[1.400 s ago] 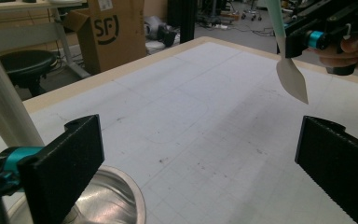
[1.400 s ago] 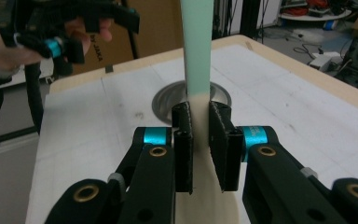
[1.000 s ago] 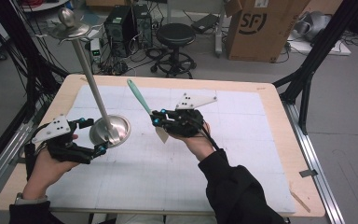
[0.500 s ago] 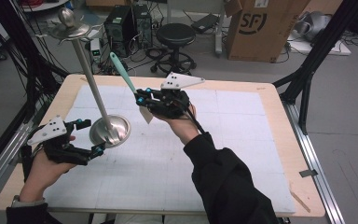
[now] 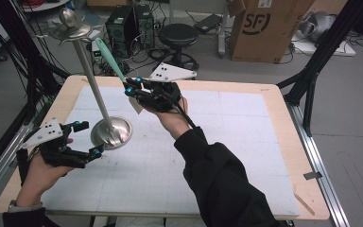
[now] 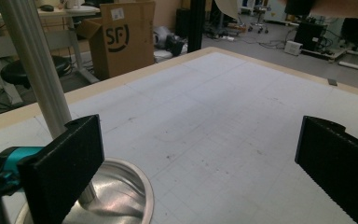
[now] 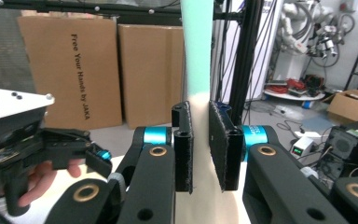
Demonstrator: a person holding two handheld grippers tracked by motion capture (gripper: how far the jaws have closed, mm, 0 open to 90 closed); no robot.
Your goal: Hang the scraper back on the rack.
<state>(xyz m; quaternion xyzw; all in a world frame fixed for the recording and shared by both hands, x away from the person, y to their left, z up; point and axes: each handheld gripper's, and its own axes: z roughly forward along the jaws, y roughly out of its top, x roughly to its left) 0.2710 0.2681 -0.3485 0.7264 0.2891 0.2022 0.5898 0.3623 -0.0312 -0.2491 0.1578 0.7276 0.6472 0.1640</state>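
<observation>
We are finding the right hand-held gripper (image 5: 131, 90) clamping a mint-handled spatula (image 5: 109, 59), apparently, near the metal stand (image 5: 94, 90); hanging remains, the left hand-held gripper (image 5: 87, 138) gaping.

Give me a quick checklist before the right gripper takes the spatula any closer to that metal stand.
1. Right gripper shut on the spatula: ok, pads clamp it on both sides.
2. Spatula clear of the stand's pole: ok in the high view, a gap shows between them.
3. Stand's base flat on the table: ok.
4. Left gripper steadying the stand: not ok, its jaws stand wide open beside the base, gripping nothing.
5. Stand's top plate free to receive the spatula: cannot tell from these angles.
</observation>
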